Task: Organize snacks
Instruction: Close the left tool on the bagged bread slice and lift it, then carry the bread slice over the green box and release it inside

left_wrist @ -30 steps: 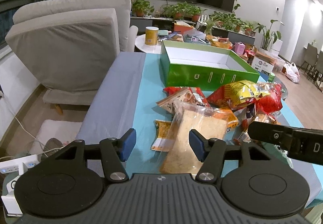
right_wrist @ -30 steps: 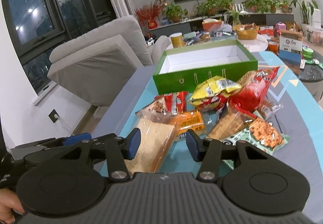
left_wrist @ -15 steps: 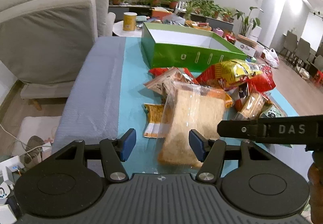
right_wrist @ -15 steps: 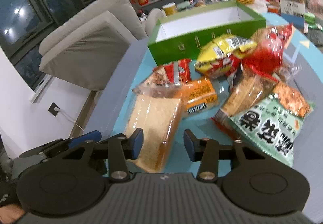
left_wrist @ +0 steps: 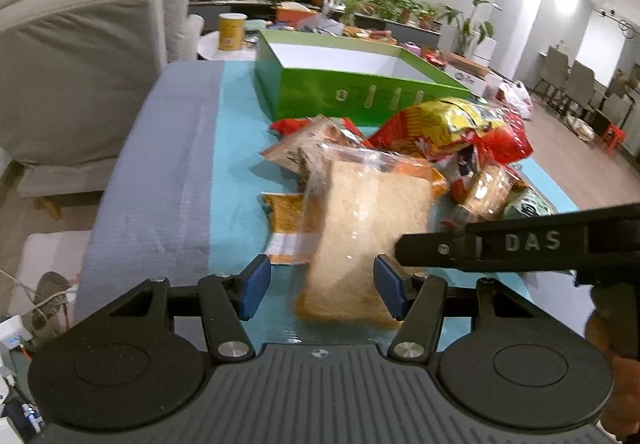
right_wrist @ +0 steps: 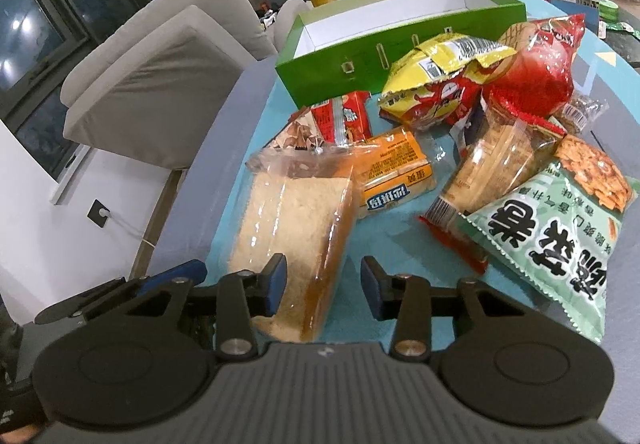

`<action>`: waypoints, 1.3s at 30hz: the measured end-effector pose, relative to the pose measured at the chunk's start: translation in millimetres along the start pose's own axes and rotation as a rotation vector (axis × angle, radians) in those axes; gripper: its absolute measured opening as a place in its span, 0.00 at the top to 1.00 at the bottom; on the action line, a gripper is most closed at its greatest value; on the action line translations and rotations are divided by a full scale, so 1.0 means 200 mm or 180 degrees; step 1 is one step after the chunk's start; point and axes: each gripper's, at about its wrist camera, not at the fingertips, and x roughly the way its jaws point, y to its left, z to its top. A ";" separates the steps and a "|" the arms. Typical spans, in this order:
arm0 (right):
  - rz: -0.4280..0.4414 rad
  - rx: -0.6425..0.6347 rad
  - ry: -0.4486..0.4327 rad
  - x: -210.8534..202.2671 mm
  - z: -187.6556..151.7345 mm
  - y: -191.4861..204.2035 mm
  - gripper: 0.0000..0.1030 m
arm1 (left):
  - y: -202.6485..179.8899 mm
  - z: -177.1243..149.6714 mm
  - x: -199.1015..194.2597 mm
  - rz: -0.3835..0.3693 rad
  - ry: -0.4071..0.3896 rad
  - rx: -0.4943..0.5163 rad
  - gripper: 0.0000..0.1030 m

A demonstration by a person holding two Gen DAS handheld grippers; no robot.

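While both tools gape unloaded | bread bag [left_wrist: 360, 228] near end hidden | right tool [right_wrist: 323, 286] just narrowed

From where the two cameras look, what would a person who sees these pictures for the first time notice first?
First, the heap of bright snack bags in the middle of the teal table, above all the clear bread bag at its near edge. Behind the heap stands the open green box, white inside and showing nothing in it. The left gripper straddles the bread bag's near end with open jaws, while the right gripper has it just inside its left finger.
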 end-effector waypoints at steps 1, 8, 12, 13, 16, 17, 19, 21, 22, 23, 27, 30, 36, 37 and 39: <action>0.0008 0.0012 0.0011 0.01 0.00 0.00 0.54 | 0.00 0.00 0.01 -0.0050 0.0019 -0.0001 0.47; 0.0162 0.0011 0.0015 0.02 0.02 -0.01 0.66 | -0.02 -0.01 0.01 -0.0159 -0.0029 -0.0003 0.60; 0.0091 -0.0171 -0.0157 -0.03 0.02 0.03 0.67 | -0.07 0.01 -0.06 -0.0191 -0.0158 0.0111 0.62; 0.0103 -0.0170 -0.0197 -0.04 0.03 0.03 0.67 | -0.08 0.03 -0.07 -0.0182 -0.0197 0.0123 0.62; 0.0177 -0.0162 -0.0298 -0.10 0.07 0.02 0.67 | -0.11 0.07 -0.12 -0.0160 -0.0334 0.0170 0.62; 0.0200 -0.0175 -0.0342 -0.12 0.09 0.02 0.66 | -0.12 0.09 -0.13 -0.0152 -0.0377 0.0185 0.62; 0.0231 -0.0217 -0.0431 -0.15 0.13 0.03 0.67 | -0.14 0.14 -0.15 -0.0142 -0.0467 0.0217 0.62; 0.0251 -0.0271 -0.0503 -0.17 0.18 0.04 0.67 | -0.15 0.20 -0.15 -0.0127 -0.0530 0.0230 0.62; 0.0261 -0.0306 -0.0533 -0.17 0.20 0.04 0.67 | -0.15 0.23 -0.15 -0.0116 -0.0566 0.0243 0.62; 0.0272 -0.0339 -0.0563 -0.17 0.23 0.05 0.67 | -0.17 0.26 -0.15 -0.0102 -0.0613 0.0263 0.62; 0.0283 -0.0481 -0.0707 -0.18 0.37 0.05 0.66 | -0.20 0.40 -0.11 -0.0068 -0.0780 0.0301 0.62; 0.0250 -0.0561 -0.0784 -0.16 0.48 0.05 0.66 | -0.20 0.52 -0.05 -0.0067 -0.0851 0.0244 0.62; 0.0250 -0.0655 -0.0886 -0.07 0.69 -0.01 0.66 | -0.23 0.73 0.12 0.0027 -0.0922 0.0245 0.62; 0.0271 -0.0630 -0.0876 -0.04 0.73 -0.03 0.66 | -0.22 0.76 0.15 0.0039 -0.0920 0.0240 0.62; 0.0306 -0.0598 -0.0852 0.01 0.80 -0.06 0.66 | -0.23 0.81 0.22 0.0065 -0.0906 0.0239 0.62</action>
